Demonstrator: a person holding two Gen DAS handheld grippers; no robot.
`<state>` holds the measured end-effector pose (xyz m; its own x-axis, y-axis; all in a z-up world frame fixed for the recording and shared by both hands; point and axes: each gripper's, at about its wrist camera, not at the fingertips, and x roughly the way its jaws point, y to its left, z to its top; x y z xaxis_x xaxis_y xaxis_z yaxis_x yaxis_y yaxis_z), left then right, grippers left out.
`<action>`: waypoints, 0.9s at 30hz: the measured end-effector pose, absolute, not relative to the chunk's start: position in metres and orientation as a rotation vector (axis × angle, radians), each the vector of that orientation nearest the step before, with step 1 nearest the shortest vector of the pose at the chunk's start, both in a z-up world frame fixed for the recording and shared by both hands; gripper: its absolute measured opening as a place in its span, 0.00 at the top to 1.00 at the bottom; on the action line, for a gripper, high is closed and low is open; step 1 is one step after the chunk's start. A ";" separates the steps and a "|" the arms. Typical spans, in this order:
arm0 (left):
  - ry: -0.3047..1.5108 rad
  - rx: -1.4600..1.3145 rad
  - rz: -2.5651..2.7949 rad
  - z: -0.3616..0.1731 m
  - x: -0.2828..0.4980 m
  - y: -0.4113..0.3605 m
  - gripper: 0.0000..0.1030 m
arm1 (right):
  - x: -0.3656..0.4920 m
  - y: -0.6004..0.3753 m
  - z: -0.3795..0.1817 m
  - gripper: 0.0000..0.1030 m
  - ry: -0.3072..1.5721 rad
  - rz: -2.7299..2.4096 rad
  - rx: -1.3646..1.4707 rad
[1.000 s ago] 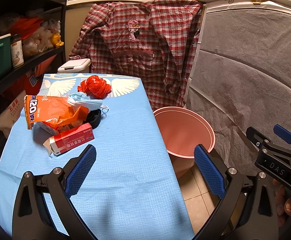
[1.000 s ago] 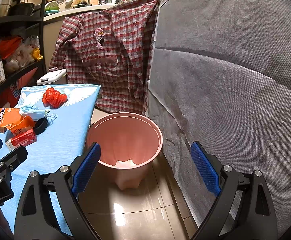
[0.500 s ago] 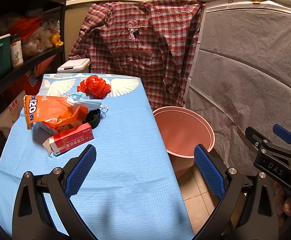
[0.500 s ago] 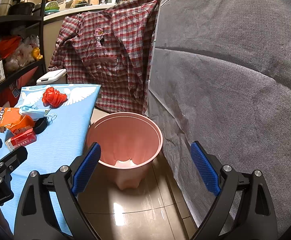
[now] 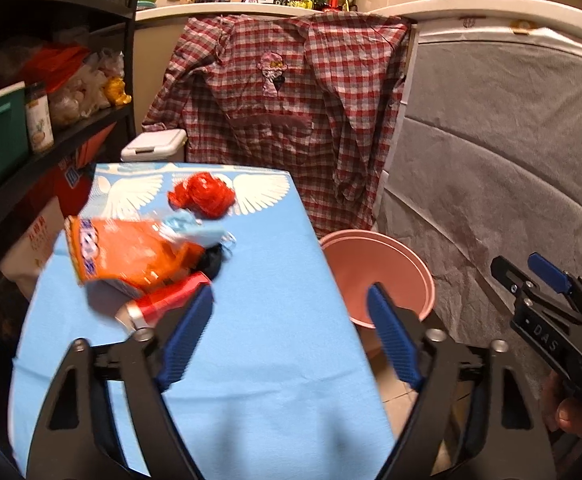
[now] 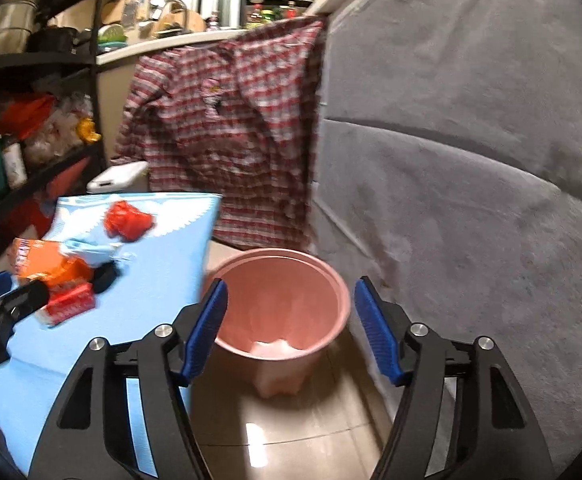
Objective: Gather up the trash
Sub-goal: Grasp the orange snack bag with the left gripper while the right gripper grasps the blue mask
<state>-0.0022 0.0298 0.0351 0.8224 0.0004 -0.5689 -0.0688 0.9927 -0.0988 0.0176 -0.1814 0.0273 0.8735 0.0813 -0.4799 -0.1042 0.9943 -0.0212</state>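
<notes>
Trash lies on the blue-covered table [image 5: 267, 280]: an orange snack bag [image 5: 127, 254], a red and white carton [image 5: 163, 304], a light blue face mask [image 5: 193, 228], a dark item [image 5: 213, 262] and a crumpled red bag [image 5: 203, 194]. A pink bin [image 5: 387, 264] stands on the floor to the table's right, with something pale at its bottom [image 6: 271, 348]. My left gripper [image 5: 291, 332] hovers over the table, its jaws closing with nothing between them. My right gripper [image 6: 291, 328] hangs in front of the pink bin [image 6: 283, 300], its jaws also closing on nothing.
A plaid shirt [image 5: 283, 112] hangs behind the table. A grey padded cover [image 6: 471, 160] fills the right side. Dark shelves [image 5: 31, 80] with jars and bags stand on the left. A white lidded box [image 5: 155, 144] sits past the table's far end. Tiled floor [image 6: 291, 432] surrounds the bin.
Both grippers' jaws have narrowed. The left gripper has risen and moved forward over the table. The right gripper's view has tilted slightly, bringing the bin nearer.
</notes>
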 end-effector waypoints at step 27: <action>0.728 -0.231 0.161 0.021 0.064 0.274 0.73 | 0.112 0.048 0.028 0.82 0.591 0.700 -0.059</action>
